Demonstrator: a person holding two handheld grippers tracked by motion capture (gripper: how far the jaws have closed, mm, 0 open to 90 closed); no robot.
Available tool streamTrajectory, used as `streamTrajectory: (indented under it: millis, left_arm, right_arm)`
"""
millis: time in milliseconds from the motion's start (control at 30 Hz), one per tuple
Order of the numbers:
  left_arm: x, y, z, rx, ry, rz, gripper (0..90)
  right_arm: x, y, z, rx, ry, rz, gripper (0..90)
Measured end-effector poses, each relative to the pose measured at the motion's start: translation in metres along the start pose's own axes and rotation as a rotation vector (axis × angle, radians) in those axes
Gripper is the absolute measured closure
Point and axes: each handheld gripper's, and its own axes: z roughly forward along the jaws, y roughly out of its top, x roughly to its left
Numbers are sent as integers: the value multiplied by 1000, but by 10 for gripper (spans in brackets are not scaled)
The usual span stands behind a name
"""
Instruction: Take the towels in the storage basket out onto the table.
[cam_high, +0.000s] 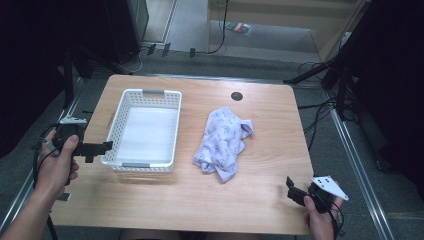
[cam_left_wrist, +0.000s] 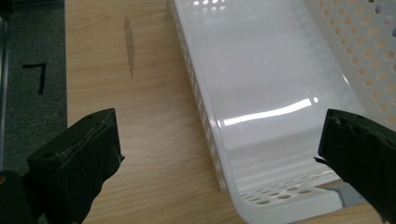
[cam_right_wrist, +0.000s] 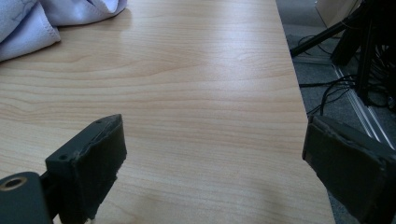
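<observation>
The white basket (cam_high: 145, 131) sits on the left half of your wooden table (cam_high: 265, 190), long side running away from you, with nothing inside it. Its near left corner is the part closest to your left gripper (cam_high: 102, 148). The pale printed cloth (cam_high: 223, 142) lies crumpled to the right of the basket, near the table's middle and not touching it.

Your left hand (cam_high: 57, 162) comes in from the bottom left corner, forearm angled up and to the right, fist wrapped around the handle at the table's left edge. The gripper points sideways to the right, toward the basket's near left corner, tips just beside its wall. In the left gripper view the basket (cam_left_wrist: 261, 107) shows between the two jaws, which stand wide apart and hold nothing; one jaw is over bare wood, the other over the basket's floor.

Your right hand (cam_high: 320, 217) rests low at the near right corner of the table, holding the right gripper (cam_high: 292, 189) aimed up and to the left, toward the cloth but well apart from it. In the right gripper view its jaws are spread wide over bare tabletop, with the cloth (cam_right_wrist: 56, 18) at the far upper left.
</observation>
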Motion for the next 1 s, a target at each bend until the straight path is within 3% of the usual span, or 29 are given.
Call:
streamTrajectory:
  millis: [333, 567, 833, 1000]
  left_arm:
    - [13, -40, -5, -78, -5, -25, 0]
    - [19, -74, -2, -184, -44, -54, 0]
    - [28, -106, 15, -292, -44, -103, 0]
    - [28, -127, 27, -343, -11, -95, 0]
  right_arm:
    - [0, 0, 0, 1, -5, 4, 62]
    - [0, 0, 0, 0, -8, 4, 62]
    - [-2, 0, -1, -3, -8, 22, 61]
    - [-1, 0, -1, -6, -19, 16, 62]
